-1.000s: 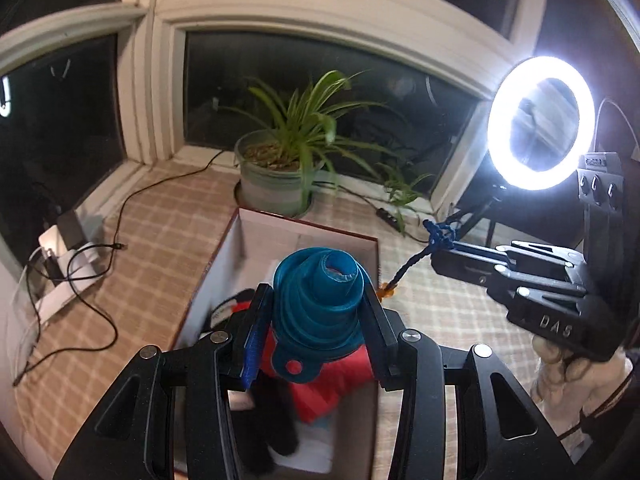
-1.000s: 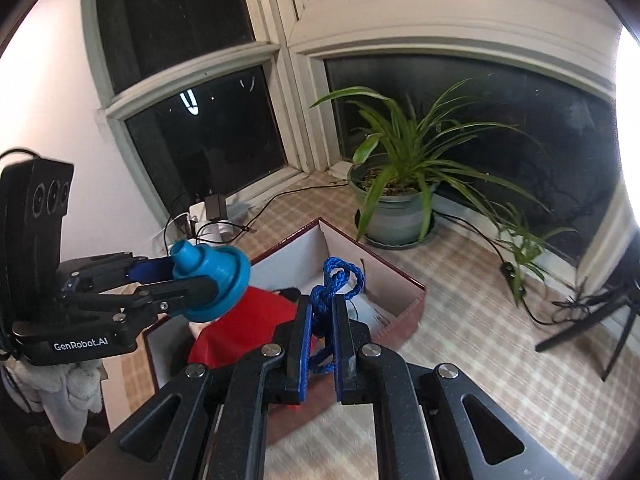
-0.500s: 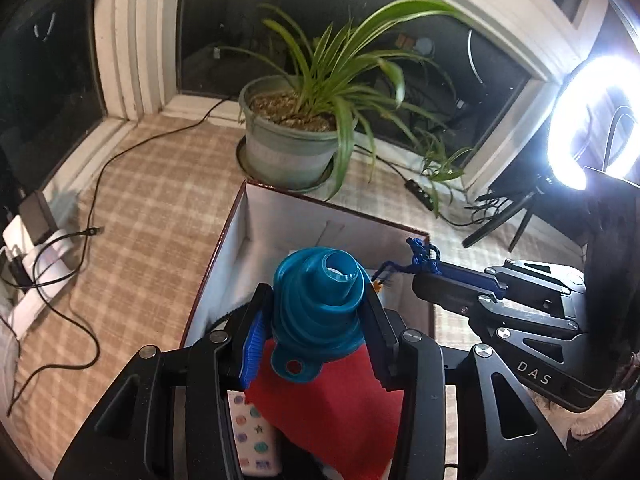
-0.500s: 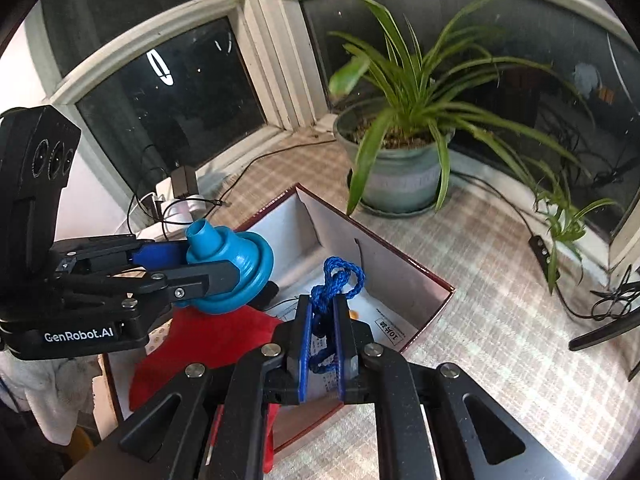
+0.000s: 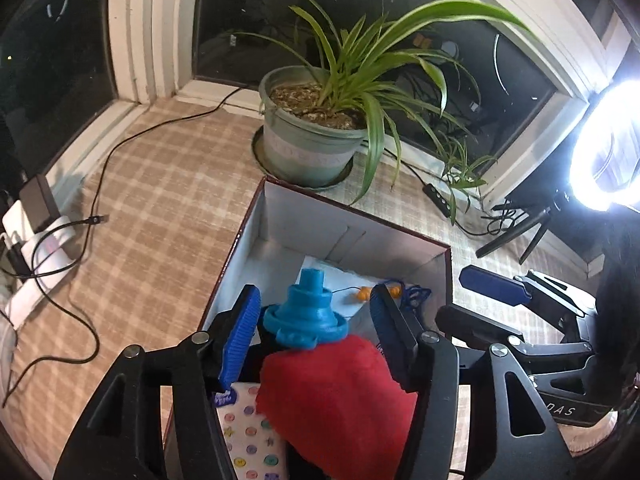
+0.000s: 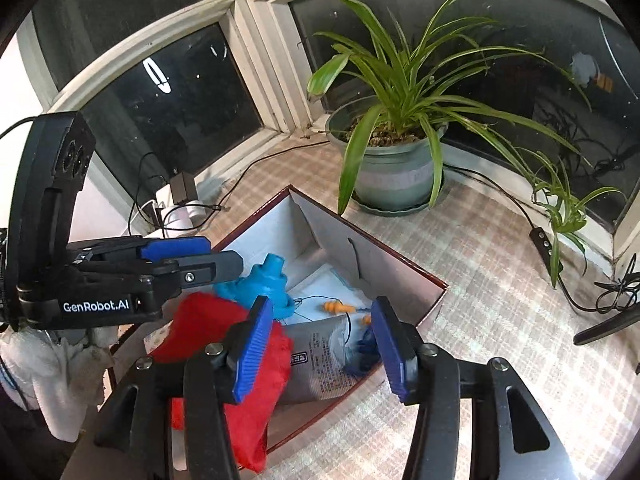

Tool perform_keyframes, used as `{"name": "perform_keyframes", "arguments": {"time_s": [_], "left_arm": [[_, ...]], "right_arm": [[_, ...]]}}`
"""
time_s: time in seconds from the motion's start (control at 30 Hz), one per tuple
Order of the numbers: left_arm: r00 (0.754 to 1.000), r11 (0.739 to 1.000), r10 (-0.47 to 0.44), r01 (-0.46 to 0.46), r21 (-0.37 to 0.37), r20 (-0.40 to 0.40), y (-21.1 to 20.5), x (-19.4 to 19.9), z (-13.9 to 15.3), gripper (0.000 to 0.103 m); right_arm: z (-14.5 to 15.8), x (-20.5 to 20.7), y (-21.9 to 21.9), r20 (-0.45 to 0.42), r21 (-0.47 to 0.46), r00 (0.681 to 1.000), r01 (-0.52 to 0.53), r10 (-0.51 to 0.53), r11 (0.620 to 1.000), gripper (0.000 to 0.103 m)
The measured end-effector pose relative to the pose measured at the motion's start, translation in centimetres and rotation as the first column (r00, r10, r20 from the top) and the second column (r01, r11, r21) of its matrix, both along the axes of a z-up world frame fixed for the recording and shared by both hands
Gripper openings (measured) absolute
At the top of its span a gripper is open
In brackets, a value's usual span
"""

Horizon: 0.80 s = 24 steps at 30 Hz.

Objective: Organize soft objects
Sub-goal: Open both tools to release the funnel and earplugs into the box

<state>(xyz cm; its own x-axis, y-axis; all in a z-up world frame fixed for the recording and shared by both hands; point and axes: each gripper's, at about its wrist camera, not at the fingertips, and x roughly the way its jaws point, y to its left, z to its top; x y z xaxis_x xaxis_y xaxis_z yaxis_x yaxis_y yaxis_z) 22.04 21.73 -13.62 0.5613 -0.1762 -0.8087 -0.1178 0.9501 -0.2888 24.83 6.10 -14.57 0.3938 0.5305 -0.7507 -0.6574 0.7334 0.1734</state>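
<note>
From my left wrist camera, my left gripper (image 5: 314, 334) hangs over one open box (image 5: 256, 216) with a dark red outside and white walls. Its two blue-padded fingers (image 5: 240, 338) have just been opening and now stand spread, clear of the one blue funnel-shaped toy (image 5: 306, 312) that sits between them, spout up. That toy rests on one red cloth (image 5: 340, 396) heaped at the near end of the box. Beside the cloth lies one white packet with coloured dots (image 5: 248, 436). Farther in, on the box floor, I count two orange earplugs (image 5: 366, 292) and one bundle of blue cord (image 5: 416, 294). My right gripper (image 5: 472, 300) shows at the right, over the box's edge. Behind the box stand one potted plant (image 5: 316, 136) and, at the right, one glowing ring light (image 5: 608, 148).

From my right wrist camera, my right gripper (image 6: 320, 344) has its two fingers (image 6: 254, 350) spread; they have just been opening, and nothing is between them. The blue cord (image 6: 362, 350) lies loose in the box (image 6: 400, 276) just below, next to one grey printed pouch (image 6: 320, 360), with the earplugs (image 6: 338, 308) beyond it. The funnel toy (image 6: 264, 284) and the red cloth (image 6: 208, 320) lie at the left, under my left gripper (image 6: 200, 254). The box sits on a checked tabletop (image 6: 500, 320).
</note>
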Motion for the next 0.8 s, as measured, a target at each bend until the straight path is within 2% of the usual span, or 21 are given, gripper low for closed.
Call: {"name": "perform_keyframes", "arguments": {"time_s": [0.33, 0.53, 0.7, 0.8], "left_arm": [[0.999, 0.999, 0.007, -0.009, 0.036, 0.05, -0.7, -2.7, 1.9, 0.056], [0.99, 0.995, -0.01, -0.004, 0.101, 0.137, -2.6, -6.1, 4.5, 0.056], [0.972, 0.99, -0.031, -0.001, 0.14, 0.231, -5.3, -9.5, 7.1, 0.056], [0.96, 0.989, -0.04, -0.001, 0.146, 0.276, -6.9, -11.0, 8.4, 0.056]], "right_arm": [[1.6, -2.6, -1.5, 0.041, 0.018, 0.999, 0.005, -0.006, 1.0, 0.049], [2.9, -5.8, -3.7, 0.07, 0.054, 0.997, 0.018, -0.021, 0.998, 0.05], [4.6, -8.8, -7.0, 0.119, 0.093, 0.99, 0.062, -0.073, 0.994, 0.062], [5.7, -10.6, -9.3, 0.155, 0.112, 0.98, 0.106, -0.122, 0.988, 0.064]]}}
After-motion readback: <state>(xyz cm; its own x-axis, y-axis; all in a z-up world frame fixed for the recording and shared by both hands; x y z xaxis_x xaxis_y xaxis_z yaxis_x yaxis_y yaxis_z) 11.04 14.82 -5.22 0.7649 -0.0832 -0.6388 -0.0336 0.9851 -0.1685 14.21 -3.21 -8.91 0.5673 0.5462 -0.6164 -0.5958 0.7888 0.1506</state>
